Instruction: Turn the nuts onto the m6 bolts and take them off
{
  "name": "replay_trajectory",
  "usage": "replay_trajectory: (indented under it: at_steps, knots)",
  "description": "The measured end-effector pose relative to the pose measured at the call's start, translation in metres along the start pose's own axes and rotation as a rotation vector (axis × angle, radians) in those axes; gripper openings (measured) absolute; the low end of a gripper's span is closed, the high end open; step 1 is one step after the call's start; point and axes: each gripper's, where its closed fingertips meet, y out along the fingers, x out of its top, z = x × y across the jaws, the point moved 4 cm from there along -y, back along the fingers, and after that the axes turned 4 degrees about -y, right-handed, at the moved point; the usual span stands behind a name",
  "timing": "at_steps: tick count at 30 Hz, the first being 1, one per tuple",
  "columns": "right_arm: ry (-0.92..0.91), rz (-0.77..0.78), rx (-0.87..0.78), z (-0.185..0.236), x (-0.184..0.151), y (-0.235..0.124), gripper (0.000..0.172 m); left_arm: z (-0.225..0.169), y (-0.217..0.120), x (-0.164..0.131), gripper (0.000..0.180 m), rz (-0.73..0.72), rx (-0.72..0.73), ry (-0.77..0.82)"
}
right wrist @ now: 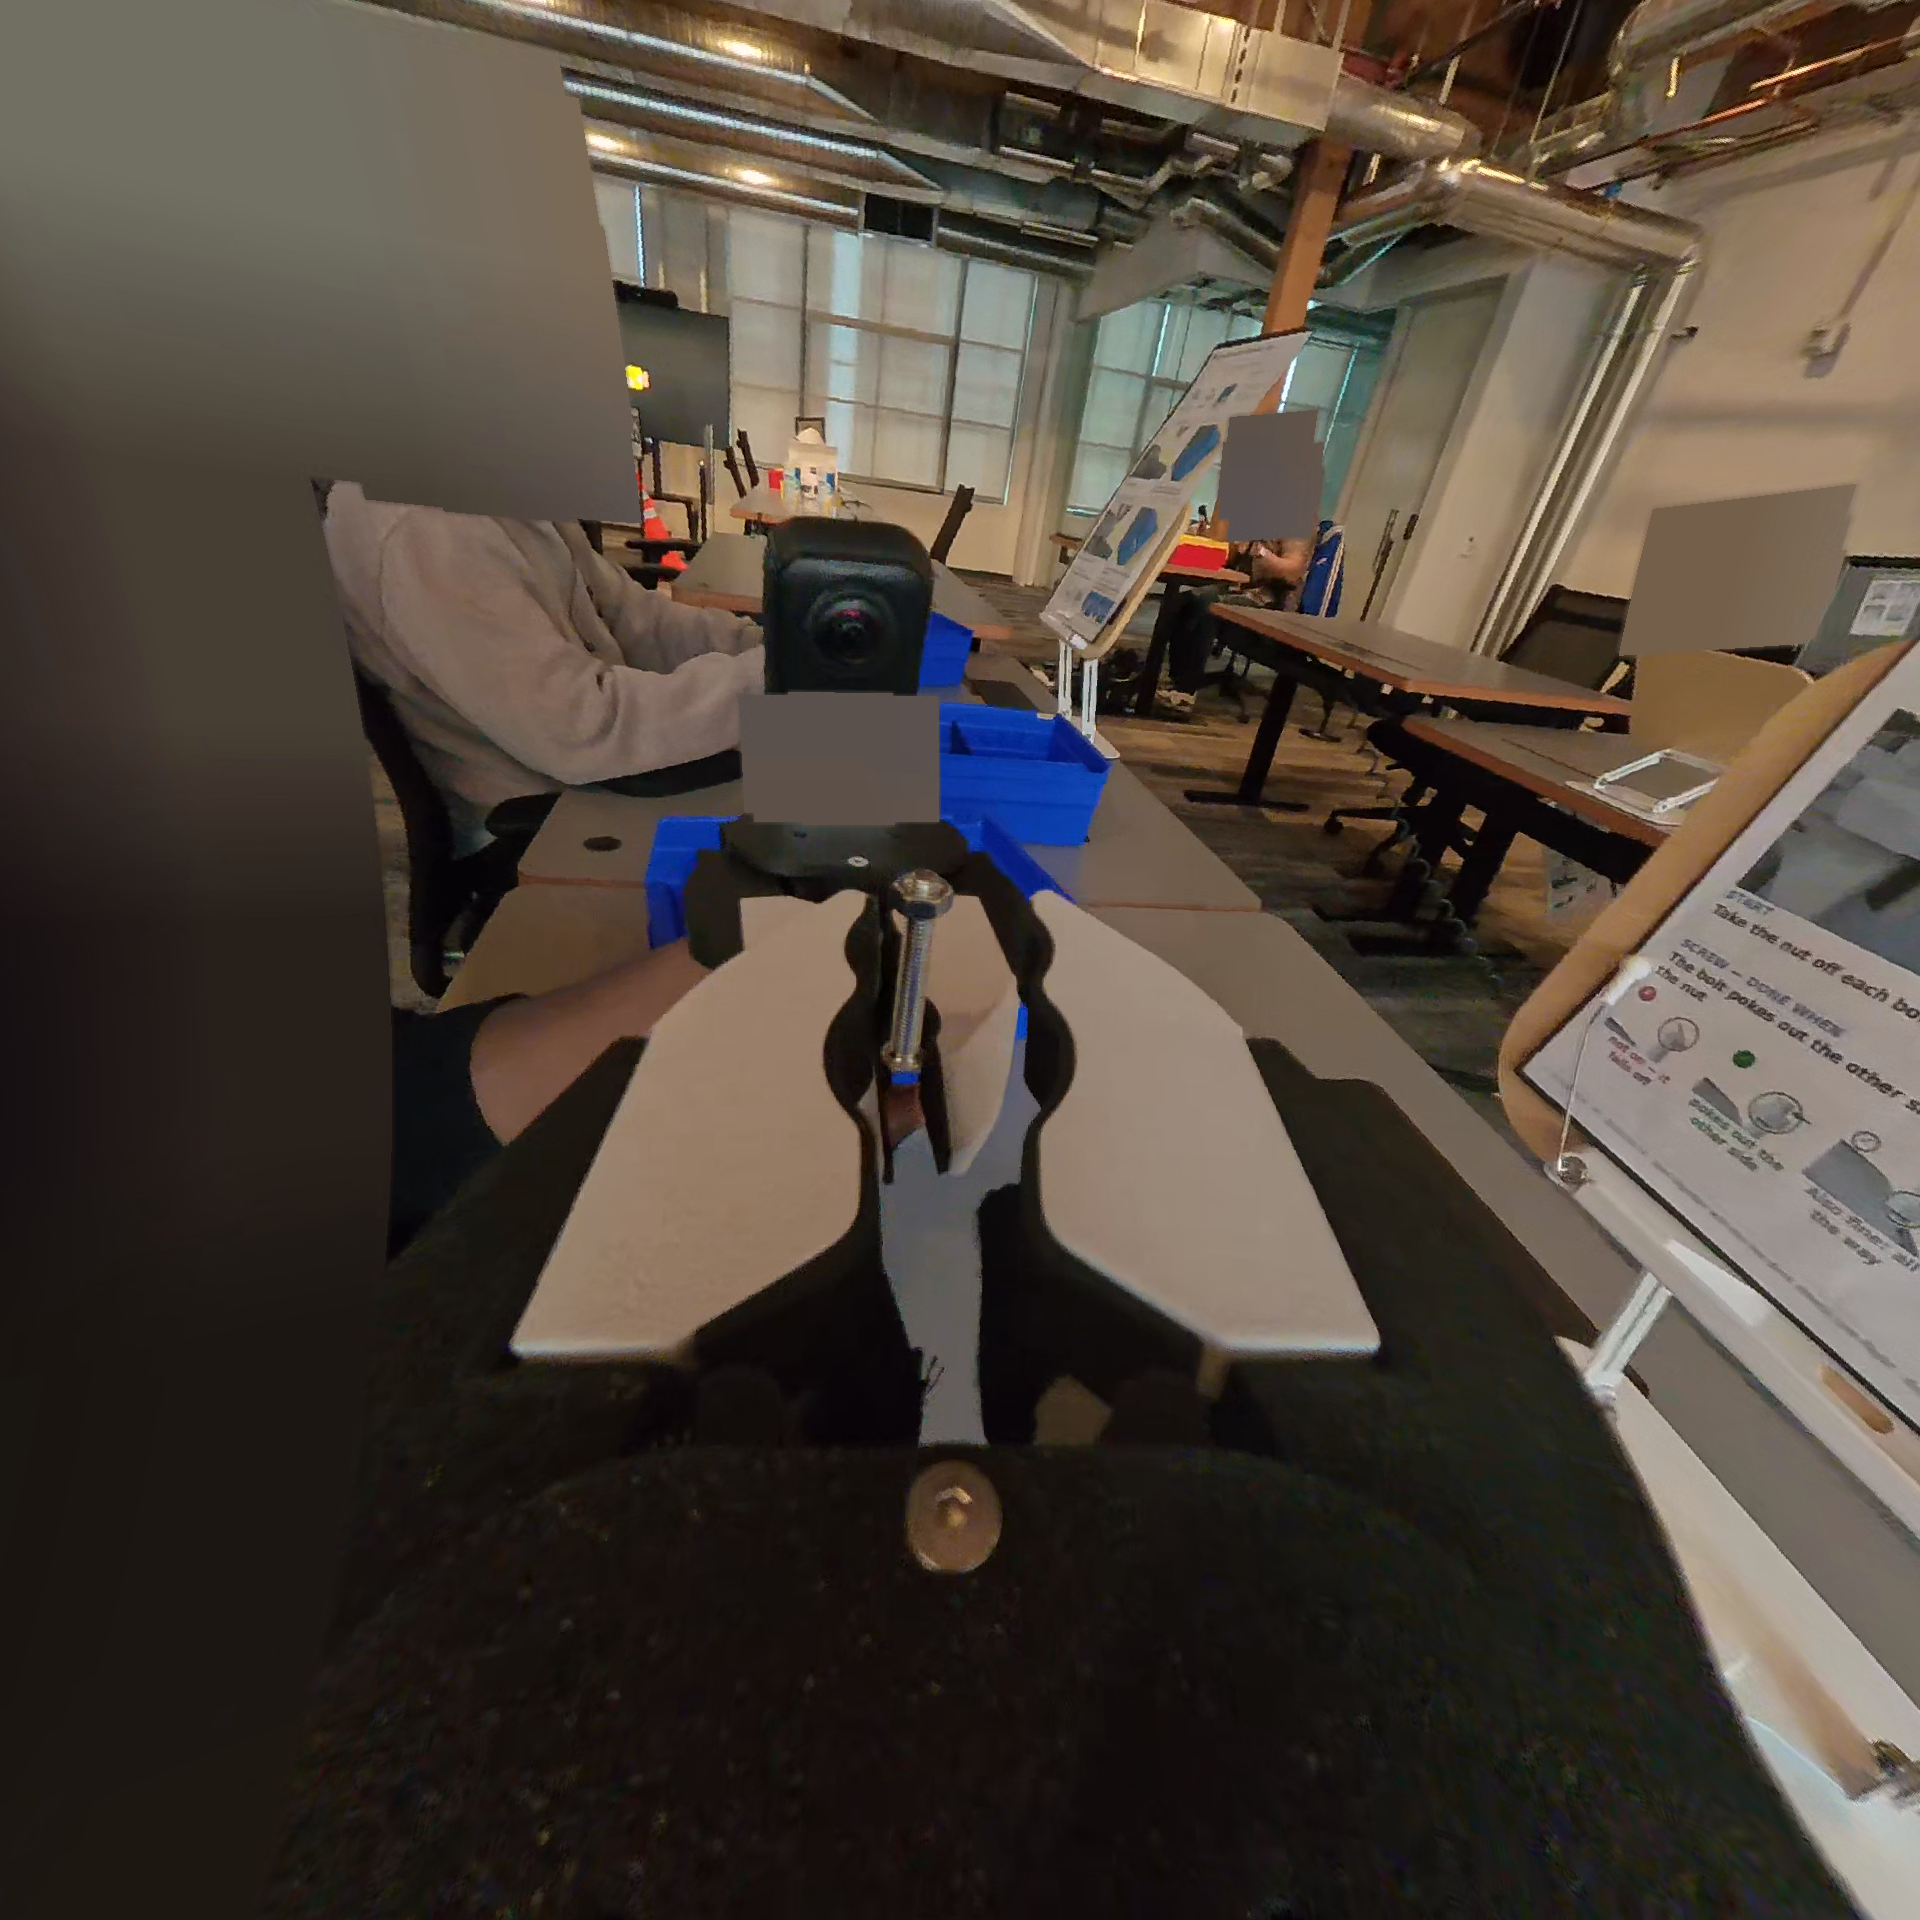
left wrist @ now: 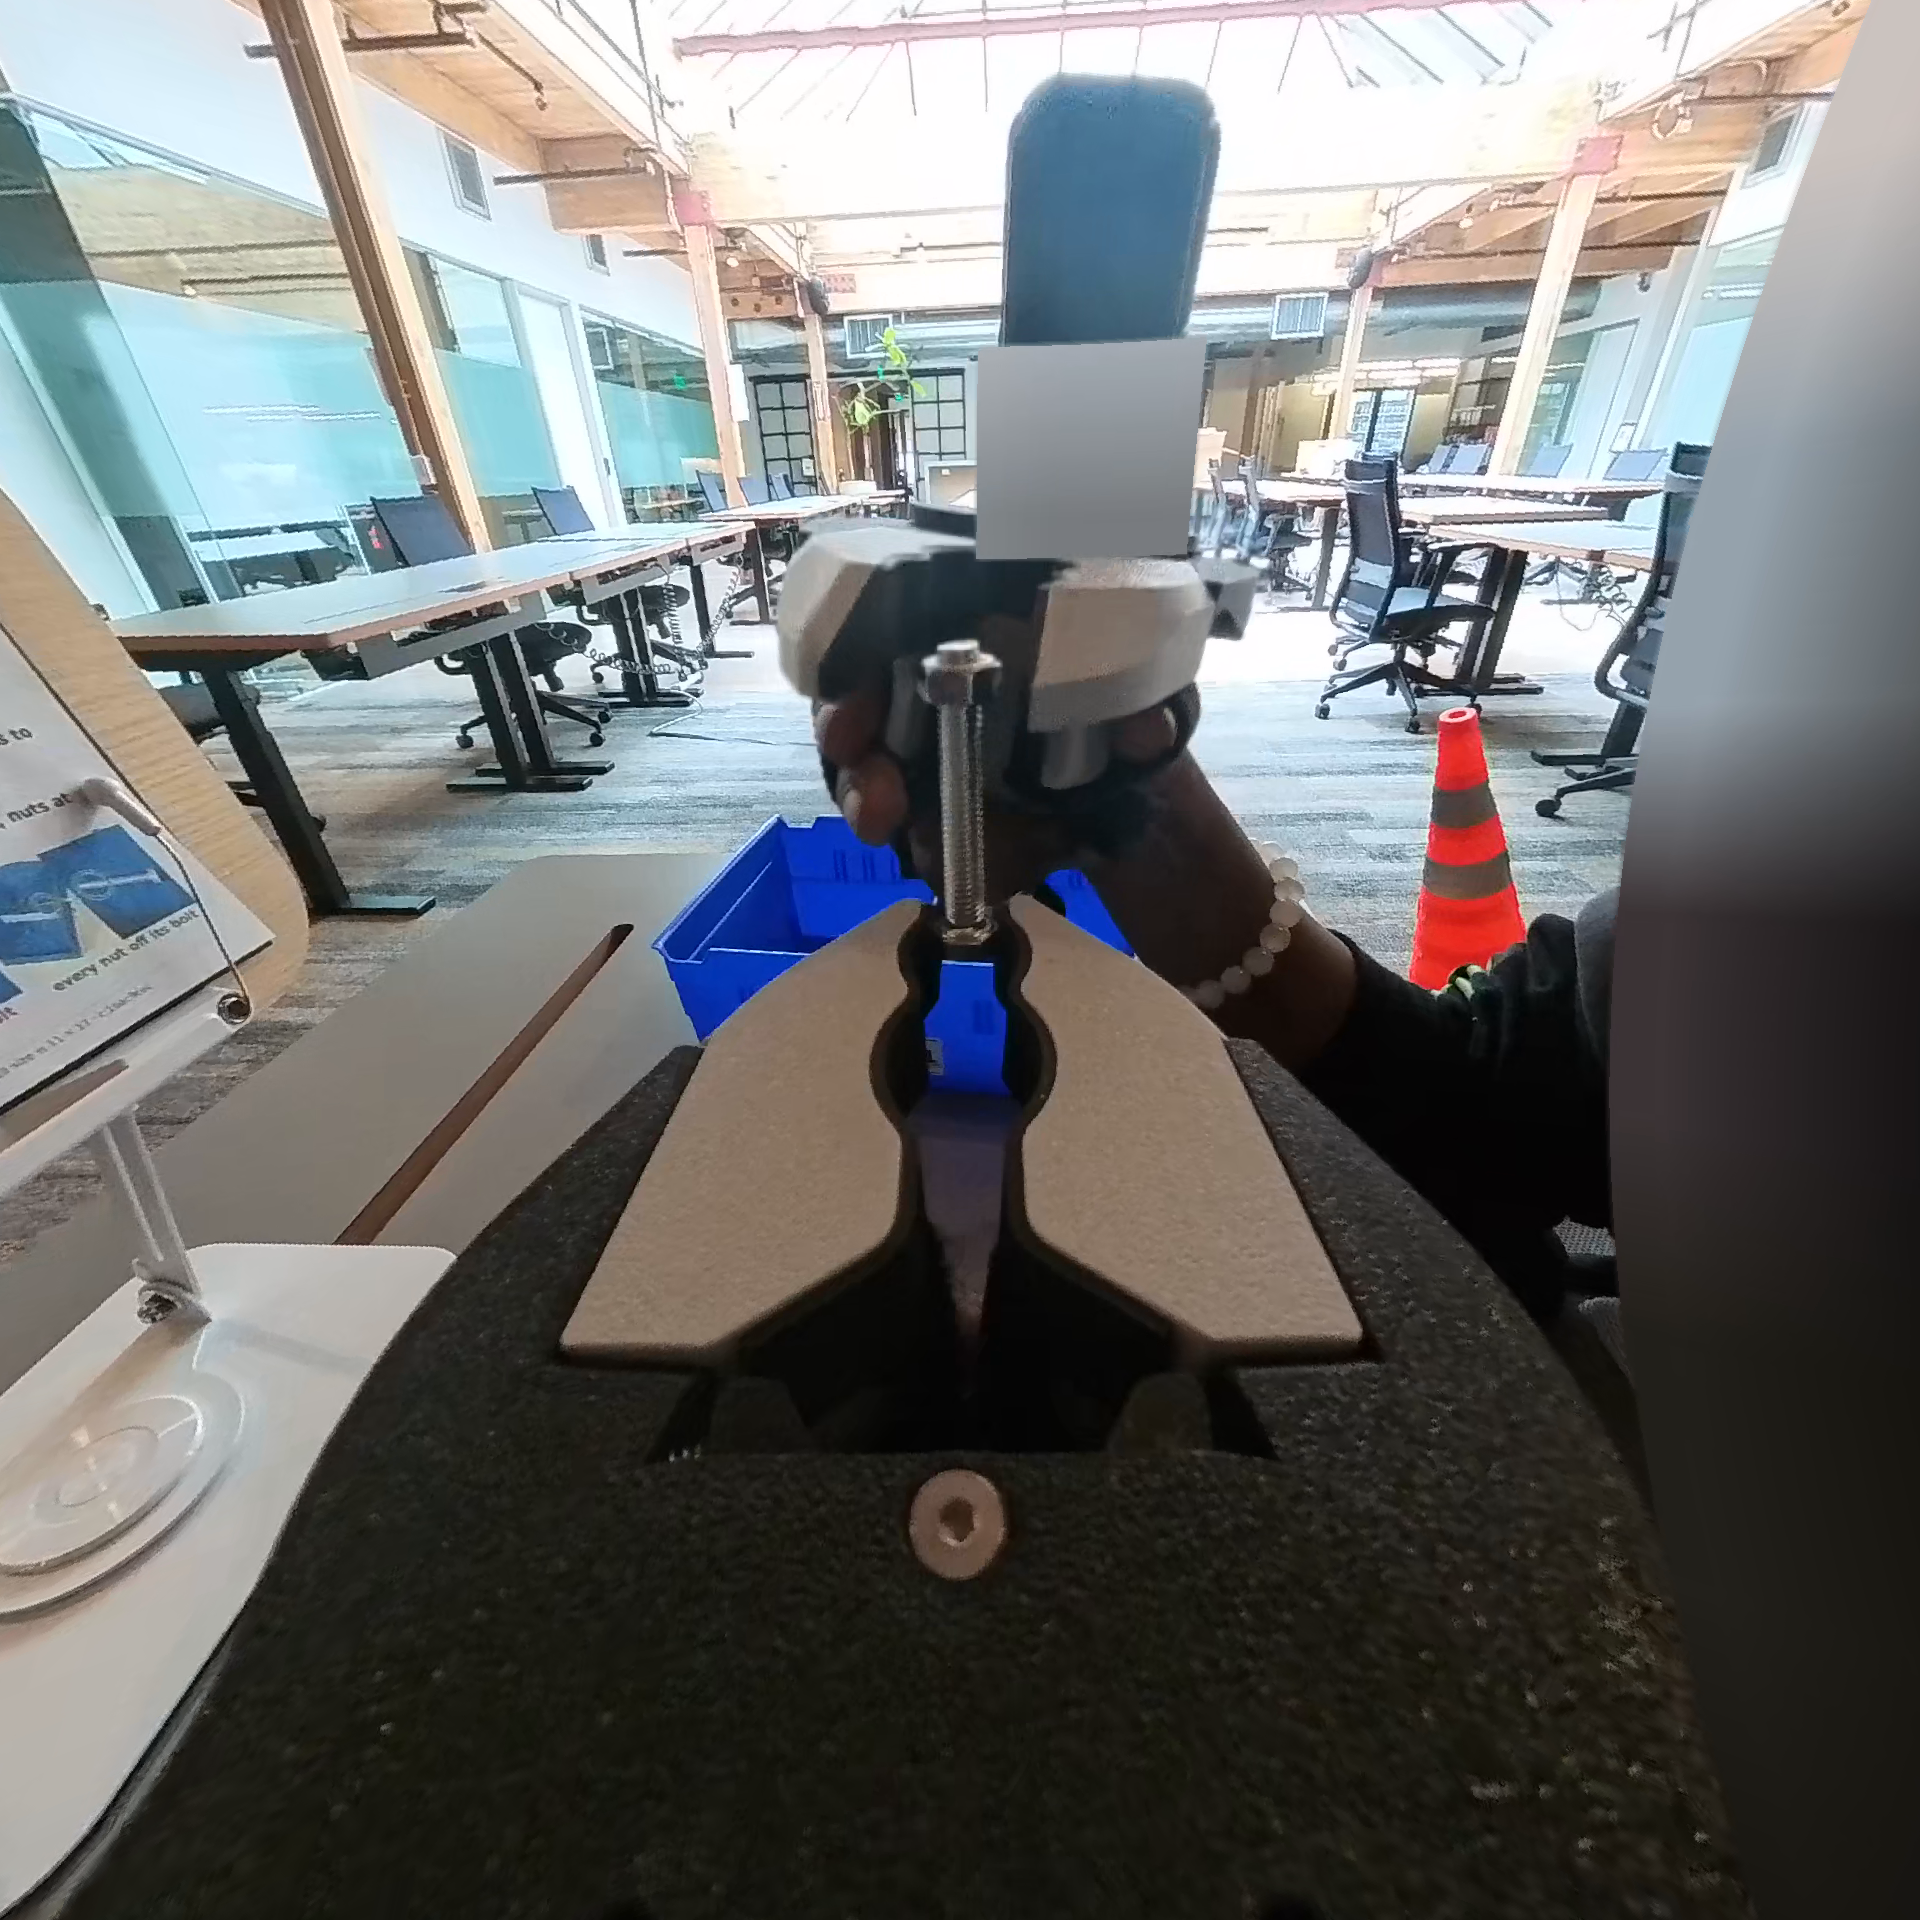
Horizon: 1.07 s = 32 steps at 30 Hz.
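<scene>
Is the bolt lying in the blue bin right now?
No: the left tool holds the bolt up by its end, clear of the blue bin.

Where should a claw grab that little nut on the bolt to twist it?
Pinch the nut across two opposite flat sides, coming end-on along the bolt. Its head sits clamped in the left claw, so the nut end points free; flats probably give the pads a firm hold for twisting.

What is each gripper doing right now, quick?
Left gripper: closed on one end of the bolt.
Right gripper: open, its fingers around the bolt without pressing.
</scene>
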Motion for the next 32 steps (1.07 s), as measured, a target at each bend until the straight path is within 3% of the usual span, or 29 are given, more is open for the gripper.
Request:
replay_trajectory:
  at_steps: [6, 11, 16, 21, 26, 32]
  knots:
    - [0.022, -0.028, -0.027, -0.008, 0.002, -0.009, 0.019, 0.000, -0.001, 0.001, 0.009, -0.002, 0.000, 0.003]
    - [-0.004, -0.001, -0.009, 0.000, 0.001, 0.000, 0.028, -0.001, 0.001, -0.001, 0.009, 0.005, -0.004, 0.003]
    - [0.019, -0.019, -0.026, -0.008, 0.001, -0.009, 0.019, 0.001, -0.001, 0.001, 0.009, -0.009, 0.004, 0.001]
    - [0.009, -0.016, -0.013, -0.001, 0.002, 0.000, 0.027, 0.002, 0.000, -0.001, 0.009, -0.007, 0.005, -0.005]
    - [0.035, -0.036, -0.048, -0.012, 0.002, -0.010, 0.020, 0.002, -0.001, -0.001, 0.009, -0.004, 0.000, -0.005]
    - [0.001, -0.004, -0.026, -0.002, 0.001, 0.001, 0.029, 0.001, 0.002, -0.003, 0.009, 0.002, -0.003, -0.005]
